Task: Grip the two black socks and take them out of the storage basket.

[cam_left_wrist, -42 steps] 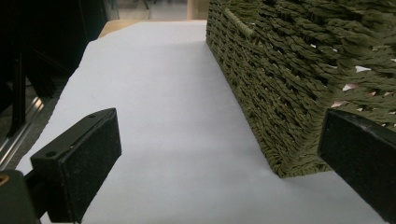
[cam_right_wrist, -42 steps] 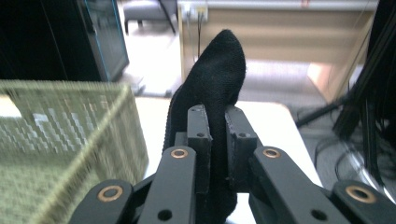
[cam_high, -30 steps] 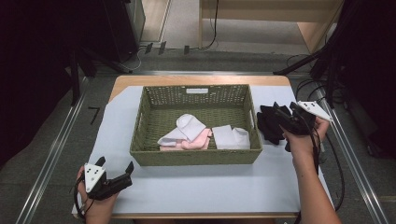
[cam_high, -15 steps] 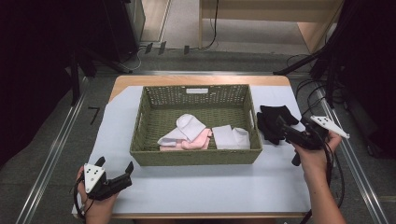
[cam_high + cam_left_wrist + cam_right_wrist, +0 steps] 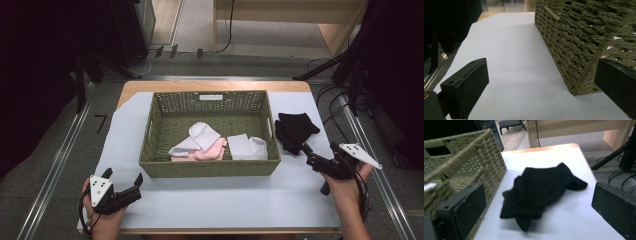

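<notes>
Lying crumpled beside the basket (image 5: pixel 210 170), the black cloth (image 5: pixel 295 131) sat free; right tool (image 5: pixel 307 154) gaped wide, left tool (image 5: pixel 122 186) likewise, empty.

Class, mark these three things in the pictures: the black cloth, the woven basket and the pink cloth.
black cloth (image 5: pixel 541 187), right gripper view, middle of the crumpled heap.
woven basket (image 5: pixel 207 168), high view, near wall.
pink cloth (image 5: pixel 212 151), high view, its uncovered part inside the basket.

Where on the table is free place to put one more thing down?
Free: the white sheet left of the basket, and the front strip between basket and table edge. Crowded: right of the basket, where the black cloth lies before the open right gripper.
</notes>
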A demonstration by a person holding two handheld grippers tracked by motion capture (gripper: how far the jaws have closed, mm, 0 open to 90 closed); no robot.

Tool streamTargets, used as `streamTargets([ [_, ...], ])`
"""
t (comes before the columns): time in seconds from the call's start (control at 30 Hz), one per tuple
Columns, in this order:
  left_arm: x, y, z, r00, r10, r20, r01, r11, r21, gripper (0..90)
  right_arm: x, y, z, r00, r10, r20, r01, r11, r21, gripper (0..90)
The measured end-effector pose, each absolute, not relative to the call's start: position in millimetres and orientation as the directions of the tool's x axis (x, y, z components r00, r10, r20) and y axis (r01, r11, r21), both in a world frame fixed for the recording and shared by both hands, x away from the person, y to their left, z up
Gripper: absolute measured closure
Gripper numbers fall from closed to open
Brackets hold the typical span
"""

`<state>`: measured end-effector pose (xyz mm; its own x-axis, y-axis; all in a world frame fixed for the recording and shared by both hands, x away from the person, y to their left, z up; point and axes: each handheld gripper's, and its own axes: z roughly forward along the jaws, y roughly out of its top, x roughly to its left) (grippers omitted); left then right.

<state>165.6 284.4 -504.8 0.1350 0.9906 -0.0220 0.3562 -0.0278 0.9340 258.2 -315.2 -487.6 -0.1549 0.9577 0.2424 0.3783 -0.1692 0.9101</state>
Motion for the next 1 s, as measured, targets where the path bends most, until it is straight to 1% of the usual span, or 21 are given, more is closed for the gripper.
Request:
streamTargets([
  [0.33,165.1,284.3,-504.7,0.132,0.991,-0.026,0.353,-0.023,0.935,0.5,235.7,-329.0,-502.1,-0.15,0.971,0.188,0.383,-0.118,0.916,0.0],
  [0.77,164.6,284.1,-504.6,0.131,0.991,-0.023,0.352,-0.025,0.936,0.5,201.2,-360.5,-521.4,-0.089,0.976,0.199,0.378,-0.152,0.913,0.0],
  [0.9,165.1,284.0,-504.7,0.132,0.991,-0.02,0.354,-0.028,0.935,0.5,190.4,-365.8,-526.0,-0.09,0.979,0.183,0.372,-0.137,0.918,0.0],
  [1.0,165.2,283.6,-504.6,0.132,0.991,-0.021,0.355,-0.028,0.935,0.5,184.0,-367.4,-526.4,-0.087,0.978,0.191,0.344,-0.15,0.927,0.0],
])
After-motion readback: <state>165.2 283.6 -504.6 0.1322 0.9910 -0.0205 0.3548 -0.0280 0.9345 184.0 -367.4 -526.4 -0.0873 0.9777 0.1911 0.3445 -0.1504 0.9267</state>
